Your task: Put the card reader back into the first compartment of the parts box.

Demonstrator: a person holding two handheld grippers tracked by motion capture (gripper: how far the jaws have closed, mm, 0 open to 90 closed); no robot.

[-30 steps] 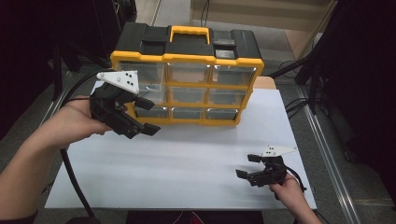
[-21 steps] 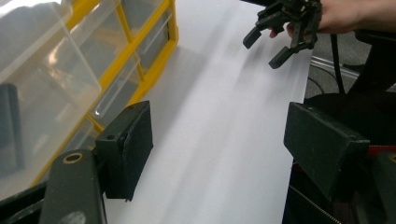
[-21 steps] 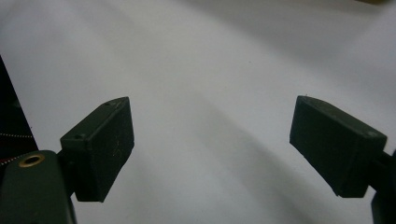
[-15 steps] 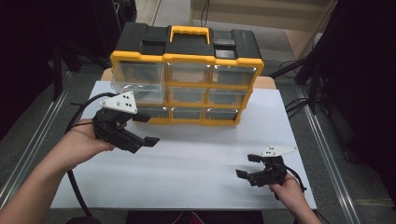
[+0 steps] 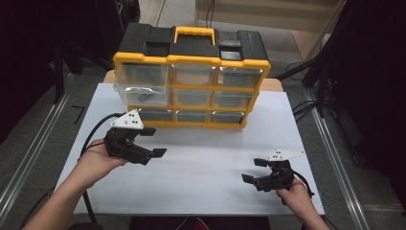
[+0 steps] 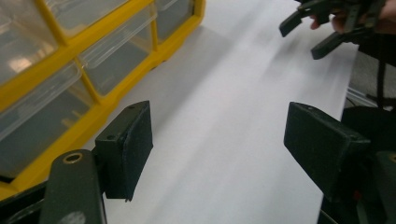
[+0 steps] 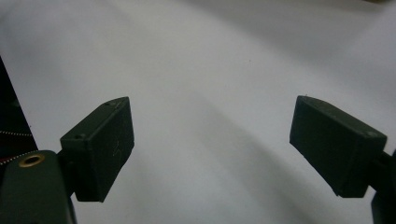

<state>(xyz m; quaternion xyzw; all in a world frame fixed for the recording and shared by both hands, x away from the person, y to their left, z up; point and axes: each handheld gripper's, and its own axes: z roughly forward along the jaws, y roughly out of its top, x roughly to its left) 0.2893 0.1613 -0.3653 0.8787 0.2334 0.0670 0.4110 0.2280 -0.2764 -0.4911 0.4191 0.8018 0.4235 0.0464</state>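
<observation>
Two-handed, working low over a white sheet (image 5: 206,187) that is covering most of the tabletop and filling the middle and bottom of the high view. Holding the left gripper (image 5: 153,142) at lower left of that view, just off the front of the yellow-and-black drawer organizer (image 5: 191,81), jaws standing wide apart and gripping nothing. Showing the same in the left gripper view (image 6: 219,149): bare white sheet between the two black pads, the organizer's clear drawers (image 6: 93,79) running along the upper left. Holding the right gripper (image 5: 252,170) at lower right of the high view, well apart from the organizer, jaws likewise spread and empty; appearing also in the upper right corner of the left gripper view (image 6: 317,25). Looking along the right gripper (image 7: 210,144), seeing plain white sheet between its pads. Sitting at the far edge of the sheet, upper centre of the high view, with three rows of three drawers and a yellow handle (image 5: 194,32) on top. Standing out forward of the others: the top-left drawer (image 5: 141,84). Peeking out behind the sheet at centre right, a strip of wooden tabletop (image 5: 274,85). Flanking the table, grey floor (image 5: 43,120), metal rails (image 5: 335,153), loose cables (image 5: 304,108) at right, and darkness toward both upper corners.
</observation>
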